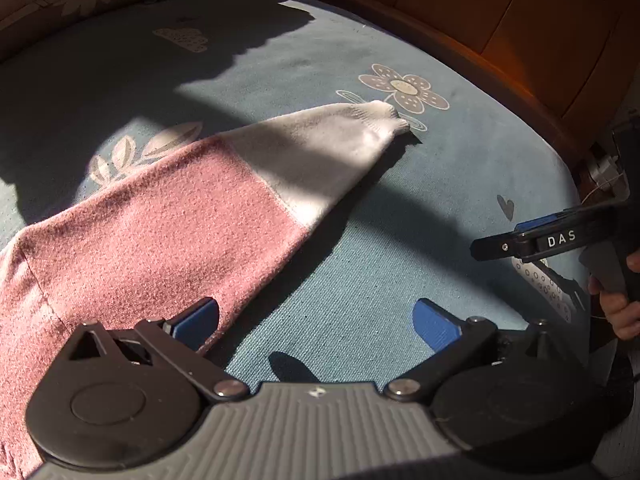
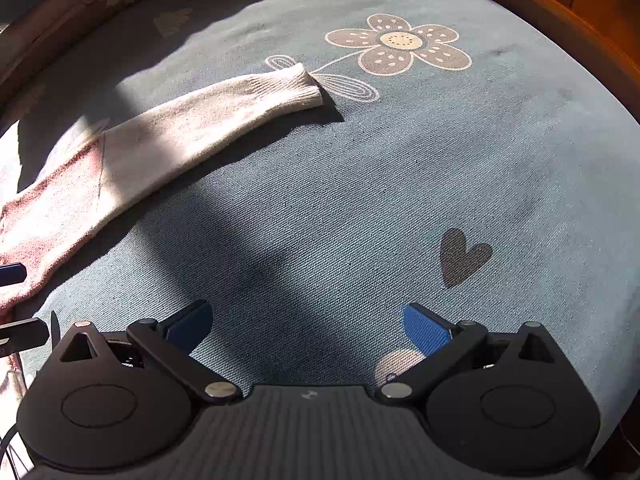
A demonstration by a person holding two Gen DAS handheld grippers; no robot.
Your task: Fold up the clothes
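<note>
A: One garment in play here, a pink-and-cream sweater [image 1: 160, 216], lying flat on the blue bedspread [image 1: 360, 260], its one visible sleeve [image 2: 208, 112] stretched out toward the printed flower [image 2: 400, 44].

B: And both tools are empty. The left gripper [image 1: 316, 320] has its jaws spread wide, one blue pad over the pink edge of the knit, the other over bare bedspread. The right gripper [image 2: 308, 328] is released too, nothing between its jaws, hovering over open bedspread, well clear of the cloth.

A: So what's the smart play?

B: I'd say the sleeve comes in first. Pinch near the ribbed cuff [image 2: 308, 88], taking both layers, lift only enough to clear, and carry it back across the body so the crease lands at the shoulder seam. The other tool can pin the pink part so nothing drags.

A: Risk?

B: Loose knit stretches and slides; a shallow bite could slip off the cuff.

A: Quick count, then.

B: One sweater, one sleeve showing, two grippers, one flower, one dark heart [image 2: 460, 256] on the print, and a hand [image 1: 618, 308] on the right tool's handle in the left view.
</note>
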